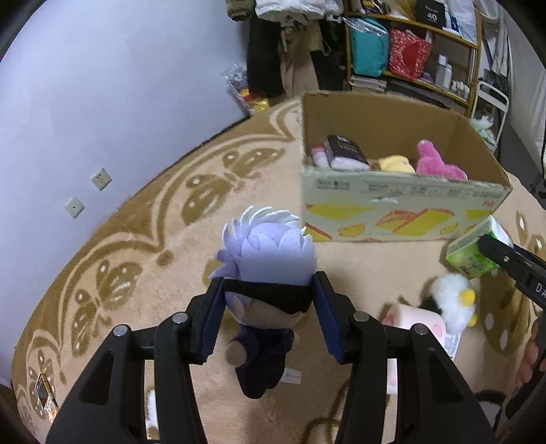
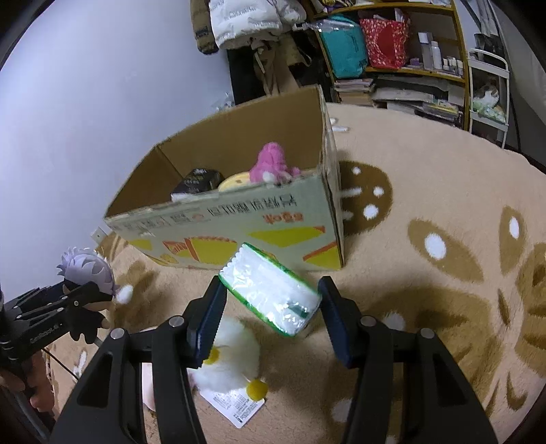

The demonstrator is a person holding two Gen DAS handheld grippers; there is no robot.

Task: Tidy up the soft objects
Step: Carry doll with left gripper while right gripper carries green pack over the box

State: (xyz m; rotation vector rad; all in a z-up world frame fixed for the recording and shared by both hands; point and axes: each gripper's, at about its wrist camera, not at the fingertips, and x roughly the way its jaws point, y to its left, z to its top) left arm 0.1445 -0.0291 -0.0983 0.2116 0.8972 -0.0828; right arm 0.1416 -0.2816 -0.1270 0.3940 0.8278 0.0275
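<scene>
My left gripper (image 1: 269, 290) is shut on the head of a plush doll (image 1: 269, 249) with spiky white hair, a black blindfold and a dark purple body; the doll hangs above the blanket. My right gripper (image 2: 273, 290) is shut on a green tissue pack (image 2: 269, 297), which is held tilted just in front of the cardboard box (image 2: 239, 232). That open box (image 1: 402, 201) holds a pink plush (image 1: 436, 164), a yellow plush (image 1: 397, 164) and a dark pack (image 1: 344, 152). A white fluffy duck plush (image 2: 232, 358) and a pink paw cushion (image 1: 416, 321) lie on the blanket below.
A beige blanket (image 1: 163, 239) with brown butterfly patterns covers the surface. A wall (image 1: 102, 102) runs along the left. Hanging coats (image 2: 245, 24) and a cluttered shelf (image 2: 392, 51) stand behind the box. A white label card (image 2: 235, 406) lies under the duck.
</scene>
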